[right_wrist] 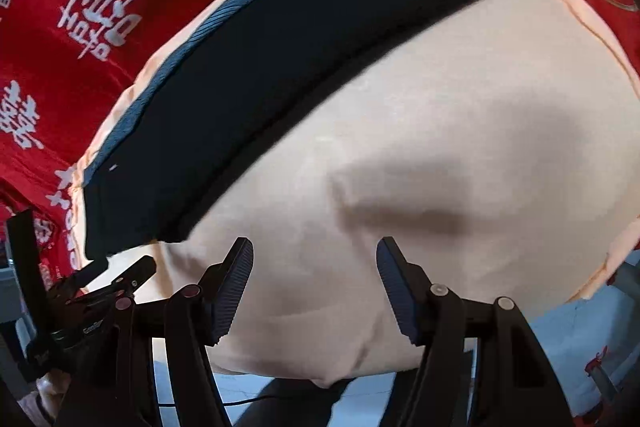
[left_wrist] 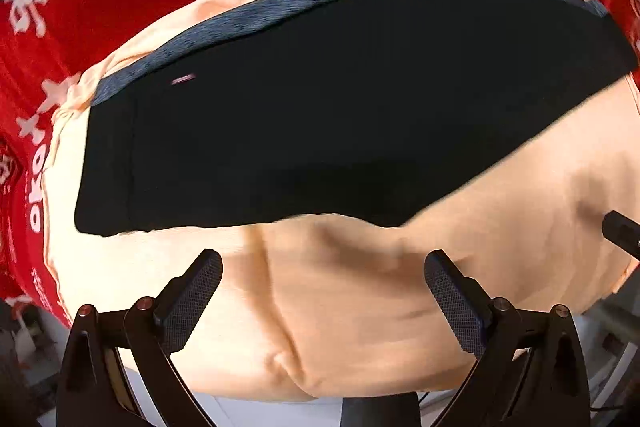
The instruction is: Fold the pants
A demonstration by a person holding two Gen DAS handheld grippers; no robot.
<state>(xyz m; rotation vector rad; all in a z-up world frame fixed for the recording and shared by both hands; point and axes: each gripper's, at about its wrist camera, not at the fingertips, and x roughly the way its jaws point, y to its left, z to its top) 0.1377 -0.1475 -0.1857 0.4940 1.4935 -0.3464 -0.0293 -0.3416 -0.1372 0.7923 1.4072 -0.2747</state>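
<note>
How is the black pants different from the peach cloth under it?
The black pants are dark and lie flat and smooth; the peach cloth is pale and wrinkled. The pants have a ribbed blue-grey waistband; the cloth shows none. The pants lie on top; the cloth spreads wider. Both are fabric.

Bare peach cloth (left_wrist: 360,307) lies ahead of both wide-spread grippers, left gripper (left_wrist: 322,263) and right gripper (right_wrist: 316,251), with nothing between their fingers. The folded dark pants (left_wrist: 320,115) occupy the far half. The left gripper (right_wrist: 120,279) stands just beside the right one, narrowing passage there.
</note>
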